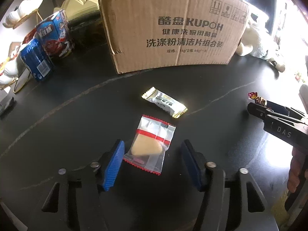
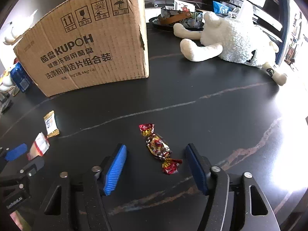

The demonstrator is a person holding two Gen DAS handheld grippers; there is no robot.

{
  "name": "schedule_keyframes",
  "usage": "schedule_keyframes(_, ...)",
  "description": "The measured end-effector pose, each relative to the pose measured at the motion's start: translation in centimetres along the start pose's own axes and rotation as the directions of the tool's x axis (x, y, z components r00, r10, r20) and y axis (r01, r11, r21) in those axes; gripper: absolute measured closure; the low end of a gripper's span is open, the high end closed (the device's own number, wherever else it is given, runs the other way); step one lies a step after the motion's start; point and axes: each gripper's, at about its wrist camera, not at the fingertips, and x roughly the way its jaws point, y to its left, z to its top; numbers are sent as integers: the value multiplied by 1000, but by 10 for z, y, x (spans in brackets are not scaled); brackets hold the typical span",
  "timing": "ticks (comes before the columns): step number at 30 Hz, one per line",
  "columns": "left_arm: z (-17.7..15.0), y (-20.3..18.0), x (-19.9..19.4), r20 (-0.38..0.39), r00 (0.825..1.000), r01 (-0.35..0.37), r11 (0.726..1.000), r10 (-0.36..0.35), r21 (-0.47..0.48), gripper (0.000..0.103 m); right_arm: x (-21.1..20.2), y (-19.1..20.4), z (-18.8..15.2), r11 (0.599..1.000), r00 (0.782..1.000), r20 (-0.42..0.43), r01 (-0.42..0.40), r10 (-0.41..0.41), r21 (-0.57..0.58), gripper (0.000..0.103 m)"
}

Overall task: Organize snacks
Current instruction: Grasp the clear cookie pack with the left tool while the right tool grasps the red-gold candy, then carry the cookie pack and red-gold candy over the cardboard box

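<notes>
My left gripper (image 1: 152, 163) is open, its blue pads on either side of a clear red-edged packet (image 1: 150, 144) with a pale biscuit inside, lying on the black table. A gold-and-white candy (image 1: 164, 102) lies just beyond it. My right gripper (image 2: 156, 165) is open around a red-and-gold twist-wrapped candy (image 2: 159, 147) on the table. The same candy (image 1: 257, 98) shows at the right of the left wrist view, beside the right gripper's body. The packet (image 2: 39, 144) and gold candy (image 2: 50, 124) show at the left of the right wrist view. A cardboard box (image 1: 169, 25) stands behind.
Blue snack boxes (image 1: 52, 36) and a blue packet (image 1: 36, 61) stand left of the cardboard box (image 2: 86, 44). A white plush sheep (image 2: 231, 40) lies at the right, with a patterned bowl (image 2: 181, 19) behind it. White ornaments (image 1: 21, 13) sit far left.
</notes>
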Motion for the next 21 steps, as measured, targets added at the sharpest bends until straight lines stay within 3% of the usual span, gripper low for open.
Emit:
schedule_keyframes(1, 0, 0, 0, -3, 1000, 3, 1000, -3, 0, 50, 0, 1, 0, 1000, 1000, 2, -1, 1, -4, 47)
schedule_keyframes(3, 0, 0, 1, -7, 1000, 8, 1000, -8, -7, 63, 0, 2, 1, 1000, 1000, 7, -2, 2, -9, 54)
schedule_keyframes(5, 0, 1, 1, -8, 1000, 23, 1000, -23, -10, 64, 0, 3, 0, 1000, 1000, 12, -6, 6, -16, 68)
schedule_keyframes(8, -1, 0, -1, -4, 999, 40, 999, -40, -12, 65, -2, 3, -1, 1000, 1000, 14, -25, 25, -18, 78)
schedule_keyframes(21, -3, 5, -26, 42, 996, 79, 996, -77, -35, 67, -22, 23, -6, 989, 990, 23, -140, 142, -41, 78)
